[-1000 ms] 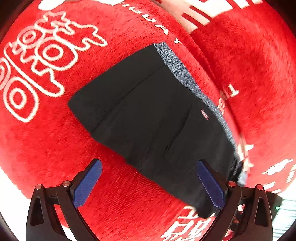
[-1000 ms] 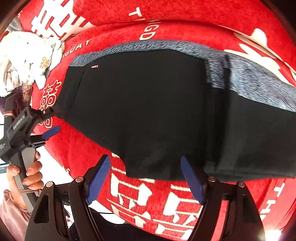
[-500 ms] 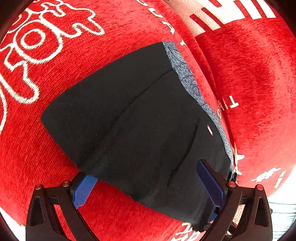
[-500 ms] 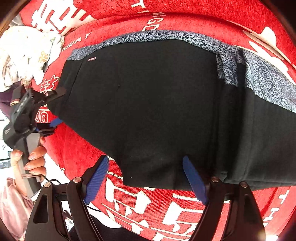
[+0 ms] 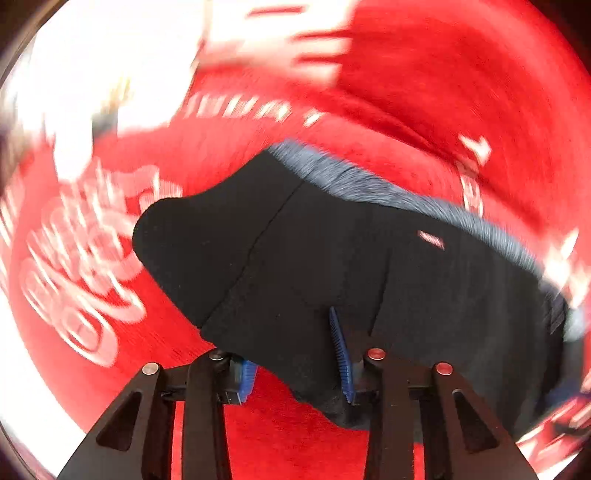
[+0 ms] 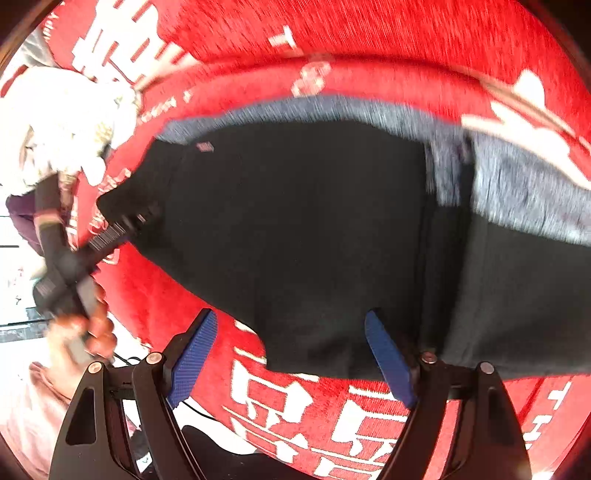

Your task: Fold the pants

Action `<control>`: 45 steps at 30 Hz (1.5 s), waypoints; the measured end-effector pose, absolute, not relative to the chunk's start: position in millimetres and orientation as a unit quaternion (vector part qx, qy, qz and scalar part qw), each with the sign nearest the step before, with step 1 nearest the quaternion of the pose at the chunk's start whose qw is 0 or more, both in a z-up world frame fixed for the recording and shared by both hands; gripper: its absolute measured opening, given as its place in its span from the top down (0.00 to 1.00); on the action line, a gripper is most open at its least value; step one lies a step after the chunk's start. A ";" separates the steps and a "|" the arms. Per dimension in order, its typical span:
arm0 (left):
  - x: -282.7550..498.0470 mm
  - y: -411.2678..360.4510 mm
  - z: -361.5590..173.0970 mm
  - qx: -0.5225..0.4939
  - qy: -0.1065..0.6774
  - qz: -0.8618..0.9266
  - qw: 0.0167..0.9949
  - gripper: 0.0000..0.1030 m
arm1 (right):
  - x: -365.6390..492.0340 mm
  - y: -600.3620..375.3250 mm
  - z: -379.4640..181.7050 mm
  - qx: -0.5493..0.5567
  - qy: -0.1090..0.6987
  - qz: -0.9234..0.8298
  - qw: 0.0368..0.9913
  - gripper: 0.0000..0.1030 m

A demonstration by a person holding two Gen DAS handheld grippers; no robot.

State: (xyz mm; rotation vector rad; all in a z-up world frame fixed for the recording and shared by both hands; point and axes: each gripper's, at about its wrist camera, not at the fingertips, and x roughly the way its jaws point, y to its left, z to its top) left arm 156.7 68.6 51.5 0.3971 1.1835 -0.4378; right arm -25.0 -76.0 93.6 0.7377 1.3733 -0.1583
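While the black pants (image 6: 303, 229) lie on the red blanket (image 6: 369, 33), already doubled into a compact block with the gray waistband (image 6: 517, 192) along the far edge, the job looks partly done; at least one more fold seems left. At the near left corner, the left gripper (image 5: 295, 350) has its jaws clenched on the pants' edge, cloth bunched between the blue pads. Beside the near hem, the right gripper (image 6: 291, 358) hangs with jaws spread wide, grasping nothing. Both views are blurred, so fine creases cannot be read.
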 end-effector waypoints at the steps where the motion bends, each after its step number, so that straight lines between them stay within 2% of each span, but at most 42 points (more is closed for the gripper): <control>1: 146.8 60.3 55.2 0.225 0.523 -0.206 0.796 0.65 | -20.6 -79.6 100.1 0.333 0.614 -0.065 0.713 0.17; 3: 123.7 43.5 60.6 0.309 0.458 -0.214 0.805 0.66 | -5.6 -88.1 114.6 0.337 0.602 -0.044 0.722 0.17; 6: 103.0 33.5 59.2 0.382 0.401 -0.230 0.800 0.67 | 29.1 -97.8 134.7 0.348 0.584 0.001 0.734 0.17; 12: 102.6 40.5 57.6 0.401 0.386 -0.230 0.798 0.67 | 127.7 -84.2 147.7 0.372 0.581 0.118 0.715 0.17; 20: 93.0 31.8 58.7 0.411 0.366 -0.230 0.803 0.67 | 203.8 -7.8 107.2 0.327 0.670 0.219 0.629 0.18; 21: 92.2 31.5 59.4 0.412 0.364 -0.230 0.803 0.67 | 206.1 -4.0 102.4 0.327 0.673 0.217 0.626 0.25; 22: 91.5 31.4 59.9 0.411 0.364 -0.228 0.804 0.67 | 207.0 -2.3 97.9 0.330 0.676 0.214 0.624 0.50; 23: 94.0 32.4 60.7 0.405 0.374 -0.226 0.803 0.67 | 206.4 -2.3 94.4 0.328 0.679 0.204 0.624 0.65; 24: 94.3 33.3 62.0 0.401 0.377 -0.227 0.803 0.67 | 205.2 -4.5 91.2 0.327 0.682 0.193 0.625 0.75; 25: 93.2 33.0 64.4 0.400 0.374 -0.229 0.804 0.67 | 202.6 -8.5 90.4 0.332 0.678 0.189 0.628 0.80; 33: 62.5 5.5 138.7 0.372 0.327 -0.272 0.825 0.67 | 147.7 -66.7 148.2 0.403 0.573 0.214 0.681 0.81; 38: 31.7 -30.0 184.4 0.337 0.314 -0.320 0.828 0.67 | 82.5 -118.9 193.1 0.446 0.495 0.204 0.717 0.80; 45: -46.4 -104.0 206.1 0.341 0.280 -0.415 0.796 0.67 | -31.6 -195.5 219.5 0.487 0.421 0.142 0.752 0.80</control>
